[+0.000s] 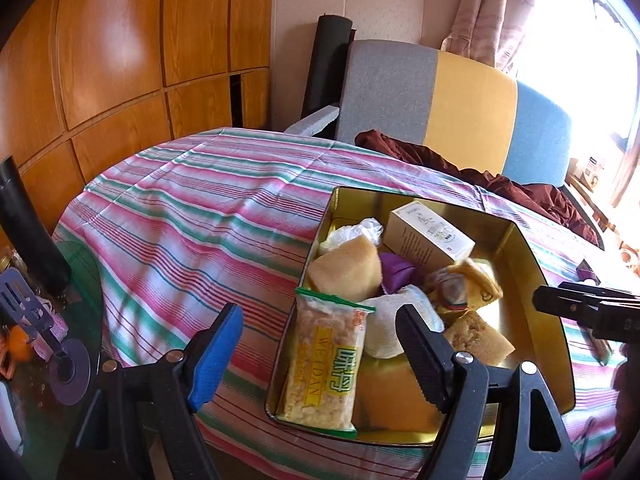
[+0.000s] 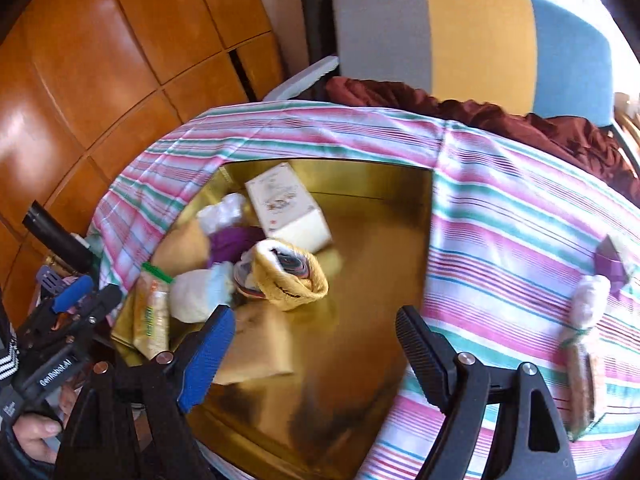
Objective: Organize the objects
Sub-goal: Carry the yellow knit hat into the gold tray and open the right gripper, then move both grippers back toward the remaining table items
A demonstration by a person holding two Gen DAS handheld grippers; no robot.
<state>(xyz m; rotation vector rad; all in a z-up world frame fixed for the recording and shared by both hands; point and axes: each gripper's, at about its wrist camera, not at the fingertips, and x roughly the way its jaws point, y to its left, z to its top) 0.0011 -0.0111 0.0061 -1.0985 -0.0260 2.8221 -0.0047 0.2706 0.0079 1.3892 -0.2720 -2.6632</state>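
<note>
A gold tin tray (image 1: 532,280) (image 2: 380,248) sits on a striped tablecloth (image 1: 192,208). It holds a snack packet (image 1: 324,364), a cream box (image 1: 428,232) (image 2: 288,208), sponges (image 1: 344,272), a white cloth (image 1: 388,324), a purple item (image 1: 394,272) and a rolled yellow cloth (image 1: 464,284) (image 2: 288,276). My left gripper (image 1: 320,340) is open and empty, hovering over the tray's near left edge. My right gripper (image 2: 316,344) is open and empty above the tray's bare right half; it also shows at the right edge of the left wrist view (image 1: 588,304).
On the cloth right of the tray lie a wrapped snack (image 2: 584,344) and a purple box (image 2: 612,264). A striped chair (image 1: 452,104) with maroon fabric (image 1: 500,180) stands behind the table. A black cylinder (image 1: 28,224) and utensils (image 1: 36,320) are at the left, by wooden cabinets (image 1: 120,60).
</note>
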